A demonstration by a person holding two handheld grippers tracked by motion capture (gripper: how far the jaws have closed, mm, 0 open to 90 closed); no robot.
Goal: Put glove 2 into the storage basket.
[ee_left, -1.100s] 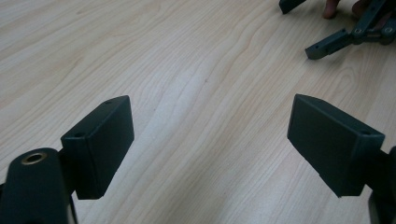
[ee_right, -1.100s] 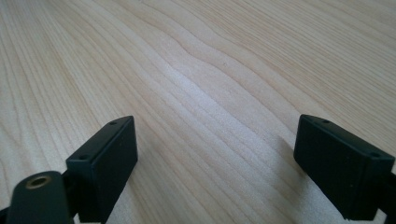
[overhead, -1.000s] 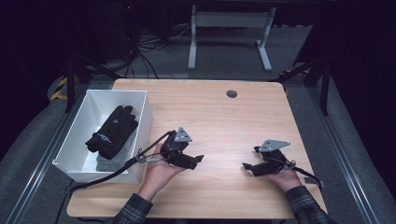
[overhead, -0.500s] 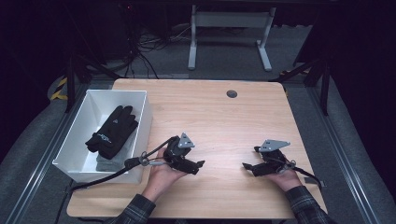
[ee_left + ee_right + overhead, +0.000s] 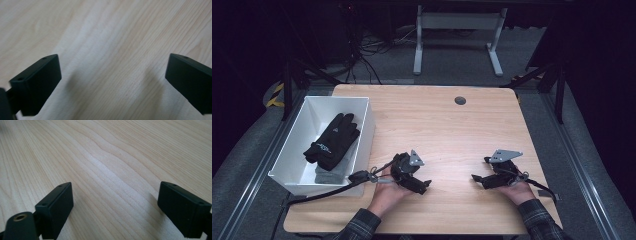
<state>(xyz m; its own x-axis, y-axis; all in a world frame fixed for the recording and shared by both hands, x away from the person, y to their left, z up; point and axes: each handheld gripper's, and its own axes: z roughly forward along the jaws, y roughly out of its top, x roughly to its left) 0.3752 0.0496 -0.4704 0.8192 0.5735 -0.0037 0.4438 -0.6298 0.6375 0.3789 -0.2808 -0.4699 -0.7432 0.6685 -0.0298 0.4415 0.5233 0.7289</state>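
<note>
Left gripper (image 5: 424,187): jaws spread wide, having just been opening, nothing between them, bare counter (image 5: 452,130) beneath; compared with a second ago it sits lower, near the counter. Right gripper (image 5: 475,178): jaws likewise spread and empty. The black glove (image 5: 332,141) lies in the white bin (image 5: 364,131) at the left, apparently deposited.

left hand-held gripper (image 5: 112,82) | jaws apart, just opening | probably hovering above wooden table (image 5: 105,32)

A white bin (image 5: 362,131) sits at the wooden table's (image 5: 452,130) left edge.
</note>
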